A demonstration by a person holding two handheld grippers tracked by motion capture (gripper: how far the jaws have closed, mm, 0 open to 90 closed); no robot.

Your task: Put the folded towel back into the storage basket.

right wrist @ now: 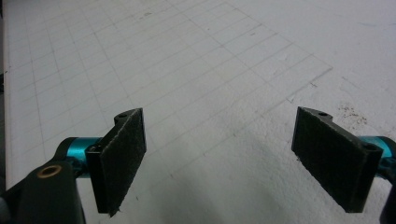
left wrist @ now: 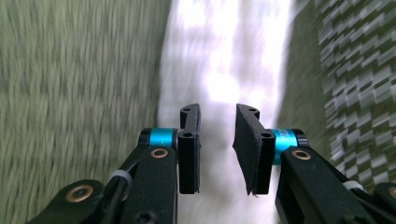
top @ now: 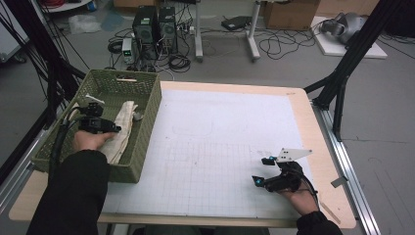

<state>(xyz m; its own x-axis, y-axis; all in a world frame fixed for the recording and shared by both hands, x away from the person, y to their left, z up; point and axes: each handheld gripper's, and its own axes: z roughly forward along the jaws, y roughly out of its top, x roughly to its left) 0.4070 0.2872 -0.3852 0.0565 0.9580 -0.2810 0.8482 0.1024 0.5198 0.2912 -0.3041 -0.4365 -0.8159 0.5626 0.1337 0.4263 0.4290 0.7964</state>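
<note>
Your left gripper (left wrist: 217,149) sits inside the green woven basket (top: 147,105), low over the cream cloth (top: 123,125). Its jaws stand a narrow gap apart, pads facing each other with nothing pinched between them; the cloth shows pale and blurred beyond the gap, so the pads are not pressing on it. In the high view your left hand (top: 90,139) rests on the near part of the cloth, with the gripper pointing toward the basket's right wall. A cable trails from the gripper over the basket's left rim.

The cloth lies lengthwise in the basket, from near its far wall down toward its near wall, along the right half of the basket floor. The basket itself stands at the left edge of the worktop (top: 313,127), overhanging the white gridded mat (top: 220,142) at the mat's left side.

Your right gripper (right wrist: 219,158) is held over the near right part of the mat, well apart from the basket. Its jaws stand wide apart and hold nothing; bare gridded mat shows between the pads. In the high view your right hand (top: 298,196) lies close to the near edge of the worktop, with the grey three-cornered plate on top of the gripper.
</note>
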